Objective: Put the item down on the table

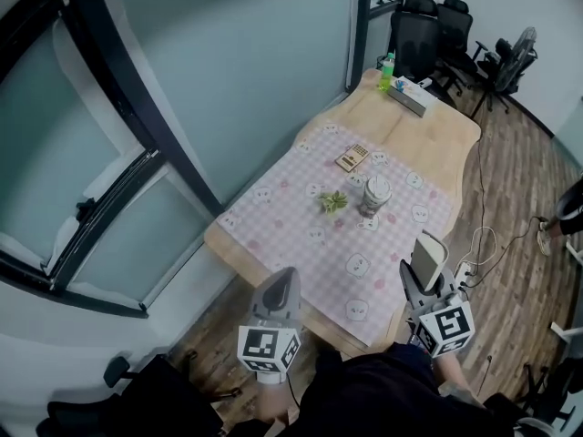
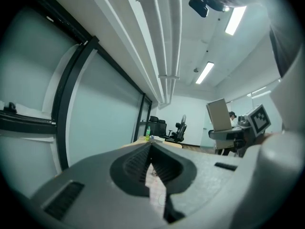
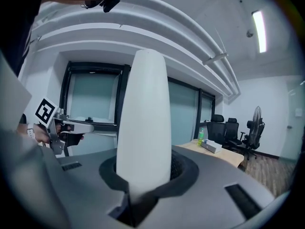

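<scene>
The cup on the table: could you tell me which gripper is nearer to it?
Right. The right gripper, holding a white item, is near-right of the cup; the left gripper is farther, by the table edge.

Wood-plank floor (image 1: 510,185). Long wooden desk (image 1: 442,126) ahead of the jaws, with a pink checked cloth (image 1: 282,209) over its near half. Black office chairs (image 1: 428,25) beyond the far end. Frosted glass wall (image 1: 246,71) left of the jaws. Ceiling strip lights (image 2: 205,73) overhead.

Bright, even light from ceiling strip lamps (image 2: 205,73); fisheye bending and dark vignetting at the edges.
</scene>
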A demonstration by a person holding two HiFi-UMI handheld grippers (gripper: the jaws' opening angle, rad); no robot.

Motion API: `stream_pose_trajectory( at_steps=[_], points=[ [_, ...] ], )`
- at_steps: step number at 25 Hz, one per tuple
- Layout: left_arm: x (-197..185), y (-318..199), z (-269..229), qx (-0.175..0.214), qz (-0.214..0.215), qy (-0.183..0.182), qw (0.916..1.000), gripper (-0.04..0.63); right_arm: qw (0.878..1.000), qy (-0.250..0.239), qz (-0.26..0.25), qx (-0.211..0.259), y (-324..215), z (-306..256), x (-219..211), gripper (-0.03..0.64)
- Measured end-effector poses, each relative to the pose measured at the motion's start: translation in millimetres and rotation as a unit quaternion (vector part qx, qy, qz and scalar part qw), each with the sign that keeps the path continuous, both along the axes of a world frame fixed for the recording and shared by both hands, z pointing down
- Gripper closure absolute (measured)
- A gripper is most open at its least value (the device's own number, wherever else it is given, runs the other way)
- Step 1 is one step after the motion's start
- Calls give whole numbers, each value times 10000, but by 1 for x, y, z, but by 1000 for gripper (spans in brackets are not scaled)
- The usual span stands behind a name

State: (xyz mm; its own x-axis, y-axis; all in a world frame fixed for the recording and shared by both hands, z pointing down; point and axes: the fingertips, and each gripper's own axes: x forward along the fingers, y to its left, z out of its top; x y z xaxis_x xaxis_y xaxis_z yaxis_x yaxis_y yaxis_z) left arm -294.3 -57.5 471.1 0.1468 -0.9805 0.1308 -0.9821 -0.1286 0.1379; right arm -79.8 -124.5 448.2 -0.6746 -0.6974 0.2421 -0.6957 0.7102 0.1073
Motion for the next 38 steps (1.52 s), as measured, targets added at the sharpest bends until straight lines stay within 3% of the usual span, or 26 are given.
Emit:
stream_pose_trajectory(
  at_steps=[8, 16, 20, 23, 27, 29, 31, 36, 38],
  points=[
    [15, -17, -12, -2, 51, -272, 9996, 595, 9993, -312, 197, 88, -28, -6, 23, 517],
    [3, -20, -23, -7, -346, -537, 9980, 595, 9979, -484, 425, -19, -50, 5, 55, 517],
    [8, -24, -25, 50, -533, -281, 9982, 595, 9985, -436, 334, -55, -59, 9, 55, 517],
    [23, -28, -22, -3, -363, -331, 9988, 595, 9981, -424, 351, -271, -73, 31, 51, 517],
    [32, -28, -19, -88, -236, -390, 9989, 595, 9939, 39, 369, -1037, -105, 112, 39, 517],
    [32, -26, -18, -146, -241, -421, 9987, 595, 9848, 317, 405, -1659, -118, 172, 31, 517],
    [34, -22, -16, -230, -232, -448, 9985, 595, 9678, 698, 502, -2368, -123, 235, 29, 517],
    [41, -7, -6, -531, -146, -560, 9969, 595, 9008, 1797, 906, -3849, -113, 358, 44, 517],
    [41, 0, -3, -620, -162, -579, 9963, 595, 8865, 1901, 962, -4108, -109, 379, 45, 518]
  ],
)
